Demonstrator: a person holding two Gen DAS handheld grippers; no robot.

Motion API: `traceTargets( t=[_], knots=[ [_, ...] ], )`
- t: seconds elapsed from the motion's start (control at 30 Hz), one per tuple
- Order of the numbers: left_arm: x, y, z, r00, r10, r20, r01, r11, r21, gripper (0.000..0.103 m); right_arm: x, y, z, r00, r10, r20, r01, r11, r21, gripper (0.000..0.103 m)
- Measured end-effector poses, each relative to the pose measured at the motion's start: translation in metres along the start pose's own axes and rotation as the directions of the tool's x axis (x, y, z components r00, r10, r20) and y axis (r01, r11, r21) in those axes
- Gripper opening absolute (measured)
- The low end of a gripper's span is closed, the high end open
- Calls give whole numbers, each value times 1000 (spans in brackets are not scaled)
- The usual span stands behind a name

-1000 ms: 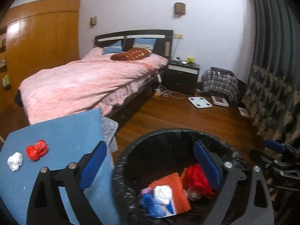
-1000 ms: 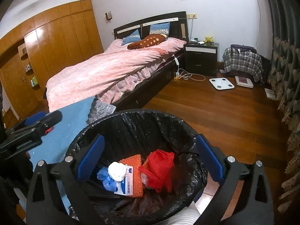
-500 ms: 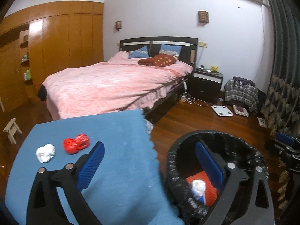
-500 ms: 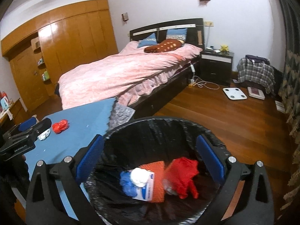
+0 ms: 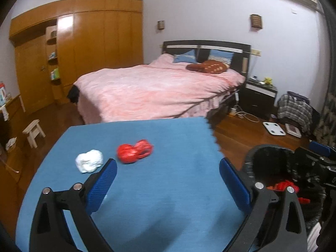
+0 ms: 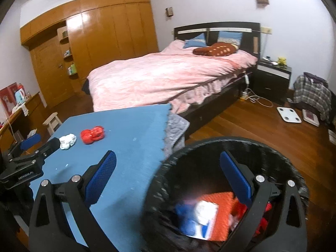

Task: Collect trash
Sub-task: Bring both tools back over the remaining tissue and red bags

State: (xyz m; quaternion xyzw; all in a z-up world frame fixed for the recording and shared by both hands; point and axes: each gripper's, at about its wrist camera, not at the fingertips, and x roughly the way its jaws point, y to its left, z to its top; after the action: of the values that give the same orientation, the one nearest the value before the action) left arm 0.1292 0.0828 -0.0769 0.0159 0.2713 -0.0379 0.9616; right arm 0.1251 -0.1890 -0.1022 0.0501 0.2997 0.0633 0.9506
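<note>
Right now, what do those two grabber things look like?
Both match: the left gripper and right gripper have black cut-out frames with silver bolts, and two fingers wearing textured blue pads. White lettering, too blurry to read, marks the left one's side.

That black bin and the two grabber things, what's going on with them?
A person is tidying up trash with a gripper in each hand. Both the left gripper and the right gripper have jaws wide open, holding nothing. The bin already holds some scraps. A white wad and a red wad lie on the blue table.
</note>
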Motion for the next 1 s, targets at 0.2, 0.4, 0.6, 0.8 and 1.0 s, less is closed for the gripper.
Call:
traceTargets(
  t=[0.2,0.4,0.6,0.8,1.0],
  knots=[
    [15,45,-3,997,72,-8,-72,997,-25,96,37,39,11,999,41,-14,-42,999,-25,96],
    [39,85,-8,990,139,-24,-139,990,-30,96,79,72,17,997,72,-36,-73,997,-26,96],
    [73,127,-12,977,202,-67,-206,977,-59,96,128,110,21,993,84,-79,-90,994,-64,96],
    [113,164,-15,967,219,-129,-232,967,-101,96,171,138,27,990,87,-107,-98,991,-95,96],
    [146,174,-19,960,206,-190,-230,967,-112,95,199,149,29,989,79,-127,-93,989,-113,96]
  ],
)
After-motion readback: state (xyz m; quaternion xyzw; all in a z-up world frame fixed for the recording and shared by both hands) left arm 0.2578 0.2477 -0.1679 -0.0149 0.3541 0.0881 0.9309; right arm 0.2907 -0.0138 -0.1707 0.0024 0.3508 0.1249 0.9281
